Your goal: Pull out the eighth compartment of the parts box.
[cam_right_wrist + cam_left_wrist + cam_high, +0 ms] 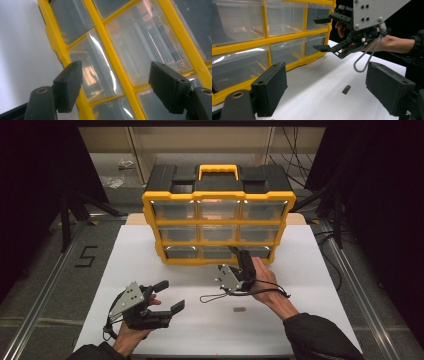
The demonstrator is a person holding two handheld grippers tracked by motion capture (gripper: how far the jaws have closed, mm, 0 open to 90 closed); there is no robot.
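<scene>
Nearest the person, the left gripper (170, 296) rests low over the white table (300, 270), jaws spread wide and empty, well apart from the work; it is judged to be parked clear so the other hand has room. A small dark piece (239, 309) lies flat on the table between the two hands, touched by neither gripper; in the left gripper view it (346, 89) lies ahead between the jaws, its long axis running away toward the cabinet. Farther on, the right gripper (239, 254) is held with its jaws wide and nothing between them, pointing at the bottom row of the yellow drawer cabinet (218, 195), close to the front but, as far as the frames tell, not touching. The spread is judged to suit a drawer's lip. The target, a clear bottom drawer (96, 65), sits shut in its frame, its front facing the person and its long axis level across the cabinet. The cabinet stands upright at the table's far side, handle up.
</scene>
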